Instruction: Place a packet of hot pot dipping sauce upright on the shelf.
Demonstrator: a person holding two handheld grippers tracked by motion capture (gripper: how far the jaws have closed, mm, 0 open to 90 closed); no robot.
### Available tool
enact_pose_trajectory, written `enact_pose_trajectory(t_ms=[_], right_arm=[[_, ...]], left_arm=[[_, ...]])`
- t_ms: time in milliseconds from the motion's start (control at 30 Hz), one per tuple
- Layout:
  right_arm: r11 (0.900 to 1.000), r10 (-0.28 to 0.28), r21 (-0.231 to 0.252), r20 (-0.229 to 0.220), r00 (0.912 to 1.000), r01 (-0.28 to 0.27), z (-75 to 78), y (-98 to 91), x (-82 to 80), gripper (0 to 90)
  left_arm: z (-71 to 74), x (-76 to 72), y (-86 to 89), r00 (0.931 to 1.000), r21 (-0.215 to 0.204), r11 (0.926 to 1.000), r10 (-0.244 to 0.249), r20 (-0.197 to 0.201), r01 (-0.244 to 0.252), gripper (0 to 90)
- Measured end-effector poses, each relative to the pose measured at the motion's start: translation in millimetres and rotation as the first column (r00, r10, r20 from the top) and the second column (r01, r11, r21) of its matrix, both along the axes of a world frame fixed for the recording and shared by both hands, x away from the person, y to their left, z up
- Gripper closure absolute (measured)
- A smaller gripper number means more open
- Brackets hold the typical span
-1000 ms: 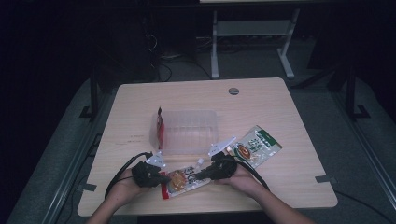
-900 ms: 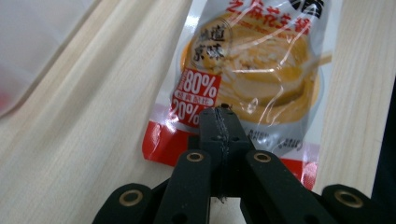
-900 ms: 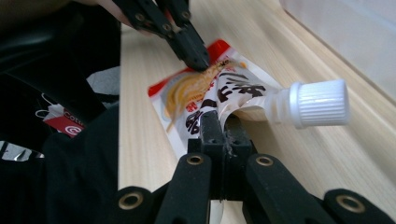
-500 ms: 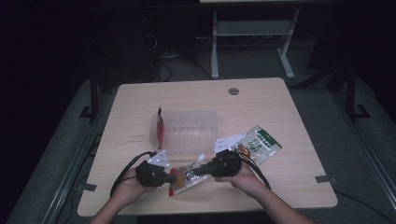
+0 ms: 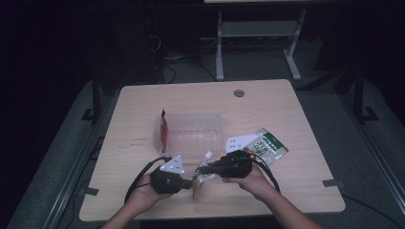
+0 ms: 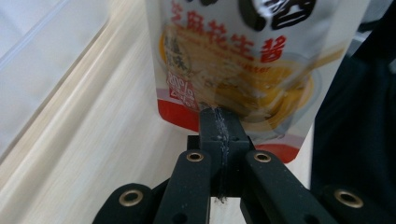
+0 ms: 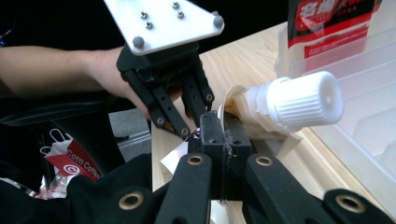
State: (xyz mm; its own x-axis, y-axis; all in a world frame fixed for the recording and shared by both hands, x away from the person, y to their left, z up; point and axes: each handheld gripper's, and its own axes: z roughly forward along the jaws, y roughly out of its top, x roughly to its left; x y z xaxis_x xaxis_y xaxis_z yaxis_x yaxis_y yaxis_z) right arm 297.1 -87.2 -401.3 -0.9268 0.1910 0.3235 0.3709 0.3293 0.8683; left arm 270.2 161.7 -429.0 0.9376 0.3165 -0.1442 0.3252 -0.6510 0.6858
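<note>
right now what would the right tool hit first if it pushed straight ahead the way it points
Probably the left tool, just past the white-capped spout pouch that the right tool grips; depth is hard to judge.

A clear plastic bin [image 5: 193, 133] sits mid-table on the pale wooden table [image 5: 286, 105], and a red packet [image 5: 165, 131] stands upright against its left inner wall. To the bin's right lies a green-and-white packet [image 5: 268, 145], flat on the wood, just beside a small white packet [image 5: 239, 142]. A round grommet hole [image 5: 239, 93] marks the far edge.
</note>
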Motion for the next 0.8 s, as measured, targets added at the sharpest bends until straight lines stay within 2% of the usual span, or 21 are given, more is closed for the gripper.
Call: enact_pose_trajectory(t_ms=[100,300,400,500,533,800], right_arm=[[0.9999,0.008,0.008,0.013,0.9999,-0.009,3.3,-2.1,-0.8,89.6],[0.9997,0.007,0.025,0.017,0.9998,-0.008,6.2,-7.6,-0.9,89.6],[0.9997,0.004,0.026,0.017,0.9998,-0.004,9.0,-10.7,-2.0,89.6],[0.9994,0.004,0.035,0.028,0.9996,-0.005,13.3,-13.0,-2.7,89.6],[0.9994,0.007,0.034,0.028,0.9996,-0.008,14.9,-13.6,-3.2,89.6],[0.9998,0.004,0.021,0.049,0.9988,-0.005,21.2,-18.0,-0.8,89.6]], left_arm=[[1.2,-0.9,-1.9,0.9999,-0.008,0.9999,-0.008,0.008,0.008,90.0],[3.5,2.4,6.2,0.9999,-0.028,0.9995,0.012,-0.008,-0.012,90.0],[6.7,1.4,9.1,0.9998,-0.038,0.9991,0.017,-0.003,-0.017,90.0],[9.7,2.2,14.5,0.9999,-0.034,0.9993,0.015,0.003,-0.015,90.0],[9.8,2.1,15.9,0.9998,-0.041,0.9989,0.022,-0.001,-0.022,90.0],[9.2,2.9,29.4,0.9992,-0.025,0.9990,0.037,-0.017,-0.037,90.0]])
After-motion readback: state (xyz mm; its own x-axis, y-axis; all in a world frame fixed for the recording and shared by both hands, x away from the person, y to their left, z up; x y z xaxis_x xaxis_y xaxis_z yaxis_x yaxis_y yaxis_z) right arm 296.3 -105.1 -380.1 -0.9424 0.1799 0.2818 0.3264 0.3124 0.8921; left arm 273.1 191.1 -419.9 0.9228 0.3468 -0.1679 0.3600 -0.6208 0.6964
